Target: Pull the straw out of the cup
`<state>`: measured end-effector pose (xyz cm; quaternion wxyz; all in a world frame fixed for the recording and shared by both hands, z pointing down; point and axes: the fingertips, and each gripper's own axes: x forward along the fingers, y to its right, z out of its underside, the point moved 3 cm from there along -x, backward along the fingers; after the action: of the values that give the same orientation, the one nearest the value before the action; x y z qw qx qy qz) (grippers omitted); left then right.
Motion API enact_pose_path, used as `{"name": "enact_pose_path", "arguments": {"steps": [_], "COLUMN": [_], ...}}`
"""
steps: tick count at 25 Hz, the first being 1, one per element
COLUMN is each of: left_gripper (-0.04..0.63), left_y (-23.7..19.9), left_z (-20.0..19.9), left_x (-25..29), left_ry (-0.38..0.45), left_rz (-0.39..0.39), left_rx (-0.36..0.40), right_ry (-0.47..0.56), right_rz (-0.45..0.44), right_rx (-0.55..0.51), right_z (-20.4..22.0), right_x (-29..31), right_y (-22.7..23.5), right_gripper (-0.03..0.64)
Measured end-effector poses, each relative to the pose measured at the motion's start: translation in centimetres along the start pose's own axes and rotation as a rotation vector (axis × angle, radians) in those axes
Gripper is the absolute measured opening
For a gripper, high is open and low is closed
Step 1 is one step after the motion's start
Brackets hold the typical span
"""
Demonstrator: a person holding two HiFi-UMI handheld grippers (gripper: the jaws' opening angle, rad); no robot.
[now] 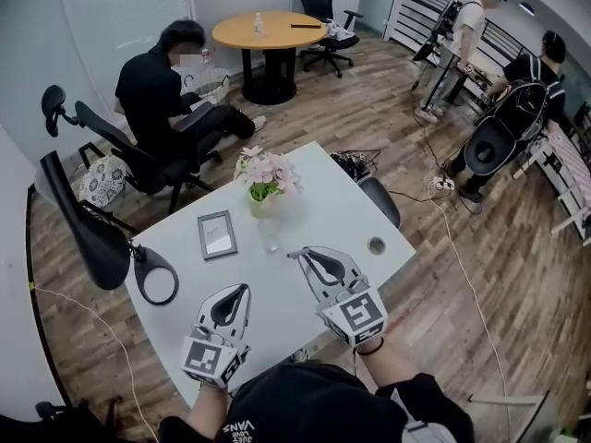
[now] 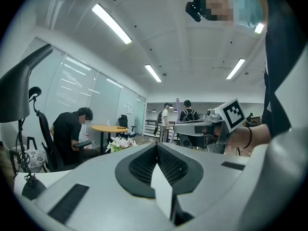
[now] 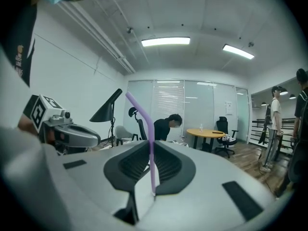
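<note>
The right gripper [image 3: 150, 141] is held about level, pointing away over the white table [image 1: 305, 201], with its forearm [image 1: 399, 365] reaching in from the near edge. Its jaws are pressed onto the purple straw [image 3: 152, 165], which stands upright between them with its bent top leaning left. The clear cup [image 1: 269, 236] sits on the table beyond the jaw tips, apart from the straw. The left gripper [image 2: 156, 147] is held level to the left and nearer, its jaws together on nothing.

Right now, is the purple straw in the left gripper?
No, the straw is pinched between the right gripper's jaws; the left gripper is shut on nothing.
</note>
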<state>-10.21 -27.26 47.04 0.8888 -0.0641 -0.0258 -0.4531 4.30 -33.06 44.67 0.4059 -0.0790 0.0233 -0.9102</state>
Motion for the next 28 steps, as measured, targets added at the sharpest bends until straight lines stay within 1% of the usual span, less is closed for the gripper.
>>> {"name": "enact_pose_path", "arguments": {"steps": [12, 23, 28], "left_gripper": [0.011, 0.011, 0.011], "left_y": [1.2, 1.8, 1.9], "left_z": [0.2, 0.0, 0.1], "left_x": [-1.4, -2.2, -2.5], "left_ry": [-0.004, -0.001, 0.002], "left_rz": [0.044, 0.054, 0.050], "left_rx": [0.005, 0.007, 0.010], "right_ry": [-0.021, -0.048, -0.054], "right_rz": [0.068, 0.091, 0.083], "right_rx": [0.071, 0.090, 0.086], "right_z": [0.9, 1.6, 1.9], "right_x": [-4.0, -5.9, -6.1], "right_y": [-1.6, -2.7, -3.2], "right_gripper": [0.041, 0.041, 0.041]}}
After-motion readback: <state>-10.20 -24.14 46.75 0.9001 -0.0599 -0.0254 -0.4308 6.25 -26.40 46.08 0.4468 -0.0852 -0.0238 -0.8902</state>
